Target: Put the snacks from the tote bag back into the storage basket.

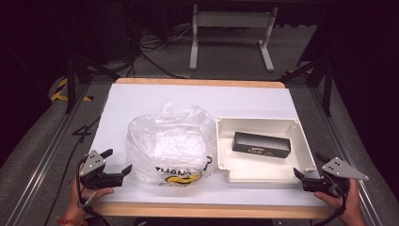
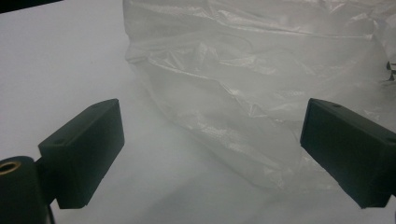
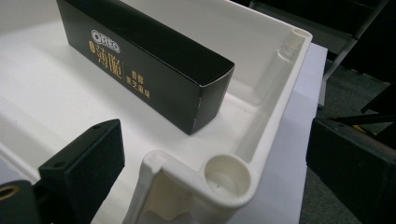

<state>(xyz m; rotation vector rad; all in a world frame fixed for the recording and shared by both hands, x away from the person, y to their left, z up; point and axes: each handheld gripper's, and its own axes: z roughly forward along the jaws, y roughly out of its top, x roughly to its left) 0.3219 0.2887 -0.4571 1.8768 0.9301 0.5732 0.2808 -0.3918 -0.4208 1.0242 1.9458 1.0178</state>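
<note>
We see a grey carpeted floor, a white desk frame beyond our table, black cables, and darkness around.

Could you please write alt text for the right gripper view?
A black Oreo box lies inside a white plastic tray, seen from its near corner. The right gripper is open, its black jaws straddling that corner.

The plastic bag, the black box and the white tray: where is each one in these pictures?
plastic bag [image 1: 167,141], high view, on its crumpled clear middle.
black box [image 1: 261,144], high view, on its top face.
white tray [image 3: 229,175], right gripper view, on the round socket at its near corner.
</note>
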